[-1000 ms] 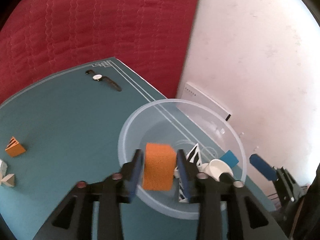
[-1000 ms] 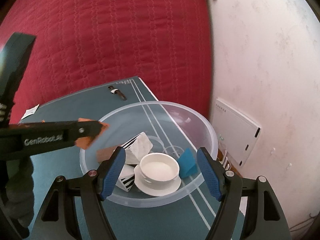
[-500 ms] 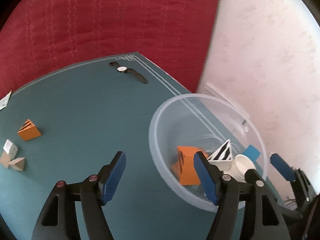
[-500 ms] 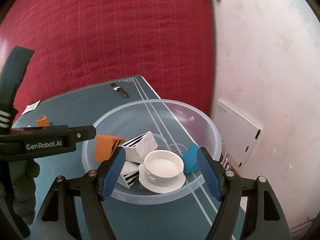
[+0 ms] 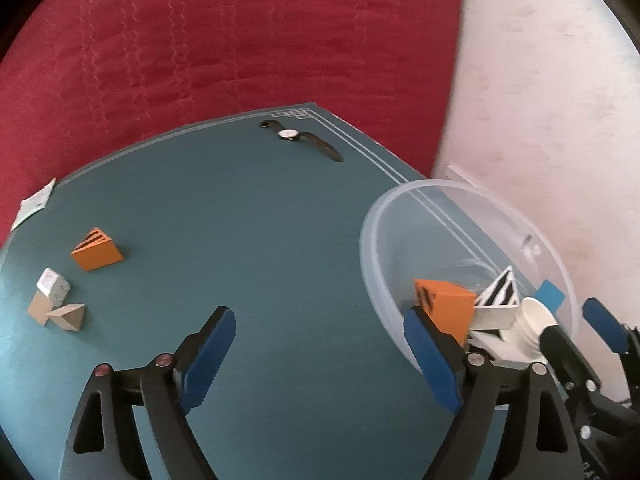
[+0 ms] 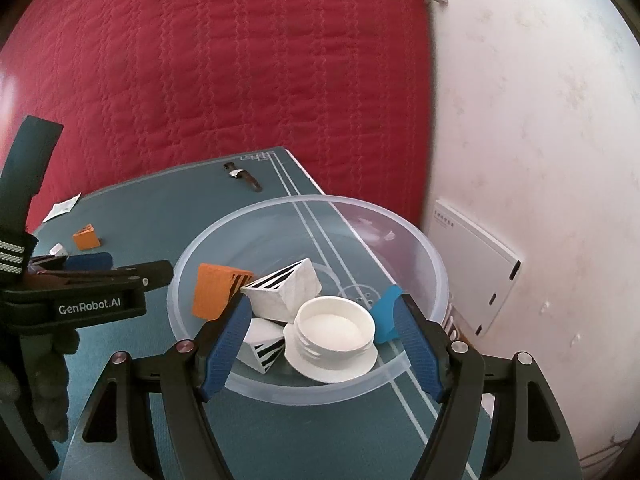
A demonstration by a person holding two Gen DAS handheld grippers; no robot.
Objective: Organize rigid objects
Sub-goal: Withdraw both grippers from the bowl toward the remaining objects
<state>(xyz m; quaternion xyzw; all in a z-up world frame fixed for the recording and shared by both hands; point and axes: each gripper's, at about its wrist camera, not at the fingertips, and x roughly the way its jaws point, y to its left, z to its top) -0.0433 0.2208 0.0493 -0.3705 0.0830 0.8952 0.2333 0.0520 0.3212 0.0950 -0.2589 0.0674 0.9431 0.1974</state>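
Left hand-held gripper (image 5: 316, 350): jaws wide apart and just been opening, nothing between them, only bare teal table (image 5: 256, 216) beneath. Just beyond its right finger, the clear plastic bowl (image 5: 376, 216) on the table near the table's right edge. Contents of the bowl: one orange block (image 5: 444, 304) with black stripes, lying against the bowl's near-left wall, free of the gripper; white black-striped wedge (image 6: 286, 290) touching it; a second striped white piece (image 6: 262, 340) below that; a white round lid-like cap (image 6: 334, 332); a blue piece (image 6: 384, 312) at the far right. Right hand-held gripper (image 6: 322, 340): jaws moderately wide, empty, poised over the bowl's near rim with the cap and striped pieces seen between its fingers; no pad touches anything. Well to the left of the left hand-held gripper, on the table: a second orange striped wedge (image 5: 96, 250), a small white block (image 5: 52, 286), and tan wedges (image 5: 60, 314) clustered just beside it. Far ahead of both grippers, near the table's far corner: a wristwatch (image 5: 300, 140) laid flat. At the far left table edge: a slip of paper (image 5: 34, 204). Beyond the table, a red quilted bed cover (image 5: 240, 40); to the right, a white wall (image 6: 540, 120).
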